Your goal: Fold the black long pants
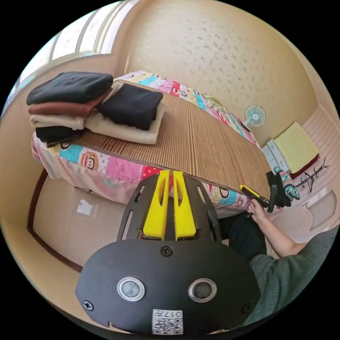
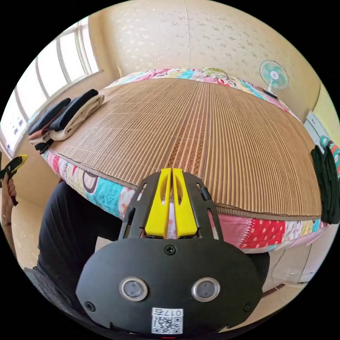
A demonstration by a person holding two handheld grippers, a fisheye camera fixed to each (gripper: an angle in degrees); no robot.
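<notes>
The left gripper [image 1: 169, 176] and the right gripper [image 2: 171, 173] both hang before the bed edge with jaws together on nothing. The black long pants [image 2: 327, 184] appear to be the dark cloth draped at the mat's [image 2: 198, 141] corner, at three o'clock in the right gripper view, though I cannot be sure; folded stacks [image 1: 81, 106] sit at ten o'clock in the left gripper view. They should prove soft, limp and light; best pinched at the waistband corners.

White sticker [image 1: 167, 321] on the left gripper's black housing and its counterpart [image 2: 167, 321] on the right gripper's carry a code pattern and small mirrored characters, illegible.
</notes>
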